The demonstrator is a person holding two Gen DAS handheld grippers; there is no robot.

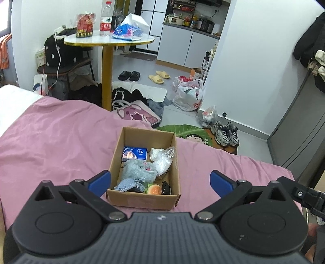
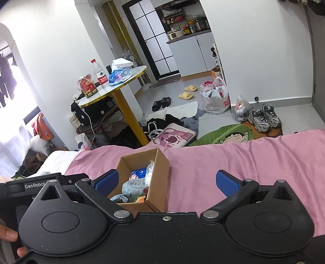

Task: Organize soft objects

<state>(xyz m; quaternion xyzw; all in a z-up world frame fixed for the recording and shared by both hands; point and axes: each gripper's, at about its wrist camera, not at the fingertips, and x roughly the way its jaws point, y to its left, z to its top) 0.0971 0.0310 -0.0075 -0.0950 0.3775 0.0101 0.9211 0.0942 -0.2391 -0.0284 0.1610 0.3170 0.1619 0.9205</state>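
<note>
The left gripper (image 1: pixel 160 182), black with blue pads, stood with its jaws spread as wide as they go and nothing between its pads; the same held for the right gripper (image 2: pixel 167 184), whose blue pads were likewise empty. Just ahead of the left gripper and centred between its fingers sat an open brown cardboard box (image 1: pixel 142 200) on a pink bedsheet (image 1: pixel 50 146). From the right gripper the same box (image 2: pixel 157 182) lay ahead and toward its left finger, with bare pink sheet ahead of its right finger. Inside the box, nearest the left gripper, lay a small burger-shaped squishy toy (image 1: pixel 154 189) beside a dark rounded object (image 1: pixel 165 187) and a scrap of blue denim-like cloth (image 1: pixel 127 184). Beyond these was a fluffy grey-blue plush toy (image 1: pixel 138 169), and farthest from the gripper a blue tissue packet (image 1: pixel 135 153) next to a crumpled clear plastic bag (image 1: pixel 162 160). Well beyond the bed, a round white table (image 1: pixel 109 40) on a yellow post carried a clear water bottle (image 1: pixel 106 19). At the lower left edge of the right wrist view, the fingers of a hand (image 2: pixel 9 235) wrapped the left gripper's body.
</note>
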